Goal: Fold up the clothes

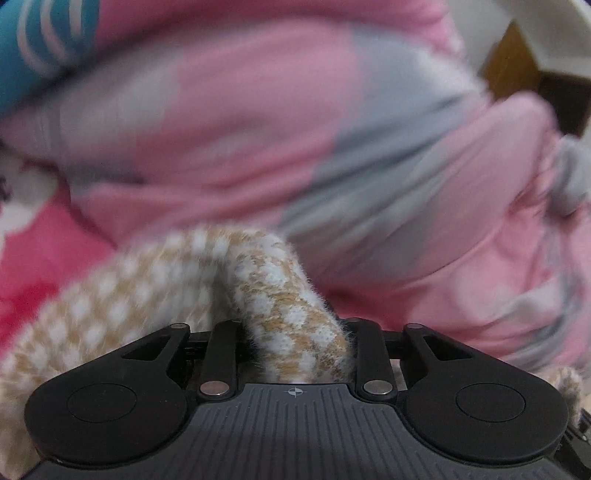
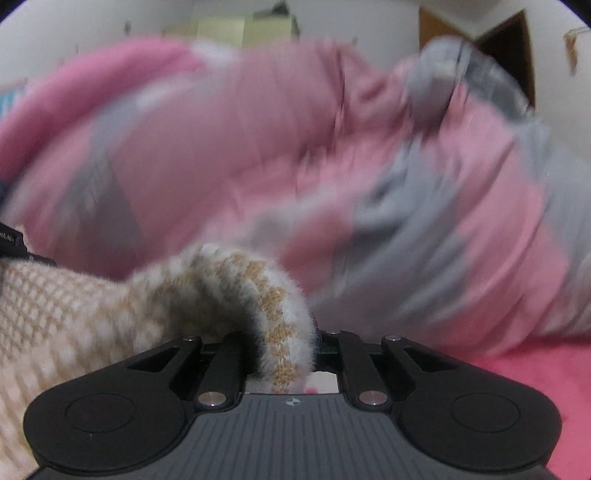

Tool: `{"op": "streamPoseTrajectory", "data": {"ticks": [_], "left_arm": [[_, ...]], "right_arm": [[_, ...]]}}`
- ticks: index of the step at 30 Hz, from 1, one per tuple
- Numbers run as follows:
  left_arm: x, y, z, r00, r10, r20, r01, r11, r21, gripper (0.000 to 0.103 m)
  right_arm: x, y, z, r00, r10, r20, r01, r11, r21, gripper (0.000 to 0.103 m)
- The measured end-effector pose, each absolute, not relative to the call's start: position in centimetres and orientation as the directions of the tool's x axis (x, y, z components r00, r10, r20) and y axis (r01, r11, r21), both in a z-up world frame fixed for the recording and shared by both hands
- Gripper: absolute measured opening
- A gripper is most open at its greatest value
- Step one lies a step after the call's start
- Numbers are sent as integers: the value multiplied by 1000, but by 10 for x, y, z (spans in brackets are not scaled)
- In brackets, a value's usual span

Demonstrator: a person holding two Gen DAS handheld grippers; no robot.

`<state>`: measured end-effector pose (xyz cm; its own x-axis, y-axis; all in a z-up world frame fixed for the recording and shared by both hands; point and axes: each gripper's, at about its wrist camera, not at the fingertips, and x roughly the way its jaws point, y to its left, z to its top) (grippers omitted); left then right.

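Both wrist views look forward, close on the same pink-and-grey quilt (image 1: 258,122).

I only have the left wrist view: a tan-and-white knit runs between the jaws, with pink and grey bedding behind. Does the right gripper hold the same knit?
Observer: Yes. The right gripper is shut on a bunched fold of the same tan-and-white knit.
Operator: Where does the rest of it go from there?
Observer: A wide, flatter stretch of it spreads away to the picture's left edge.
Operator: Anything of the room behind?
Observer: Above the pink and grey bedding, a pale cabinet stands against a white wall.
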<state>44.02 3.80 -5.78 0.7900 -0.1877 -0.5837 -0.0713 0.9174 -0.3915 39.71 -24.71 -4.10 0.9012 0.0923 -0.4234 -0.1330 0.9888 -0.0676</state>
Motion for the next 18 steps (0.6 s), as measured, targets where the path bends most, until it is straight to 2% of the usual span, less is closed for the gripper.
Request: {"op": "streamPoseTrajectory", "data": {"ticks": [2,4,5,6,7,9,10,11,13,16,18], "left_arm": [[443,38,-70,781,-174,-600,-87,921,-380,28],[440,42,-70,773,-183,-607,-89,917,-389,31],[437,45,-67,766,-194,-613,-85,914,-396,37],[434,48,-63,759,-206,-618,-81,912,-403,38],[431,51,-60,751,-217,-624,-77,909,-410,45],[419,61,-47,734,-247,-633,-80,893,-442,67],[411,66,-40,730,-259,-633,-79,887,-455,85],[404,71,-33,726,-271,-632,-79,881,-467,97],[387,78,-18,726,-274,-631,-72,882,-465,102],[360,87,8,738,-259,-622,-56,896,-440,102],[344,95,26,744,-274,-610,-46,889,-456,102]], "right_arm": [[407,-249,-50,866,107,-489,-147,988,-44,14],[413,-252,-53,840,121,-529,-153,988,-17,29],[415,-254,-53,833,115,-541,-146,989,-15,44],[412,-256,-52,830,103,-549,-135,991,-19,54],[409,-260,-47,828,97,-553,-127,992,-17,58],[400,-272,-31,826,106,-553,-121,993,10,70],[392,-277,-27,826,120,-551,-120,992,36,72],[382,-283,-23,825,136,-549,-120,991,65,73],[361,-296,-13,821,167,-546,-116,985,126,74],[339,-311,5,811,201,-549,-111,975,192,74],[318,-316,14,797,272,-539,-149,954,262,74]]}}
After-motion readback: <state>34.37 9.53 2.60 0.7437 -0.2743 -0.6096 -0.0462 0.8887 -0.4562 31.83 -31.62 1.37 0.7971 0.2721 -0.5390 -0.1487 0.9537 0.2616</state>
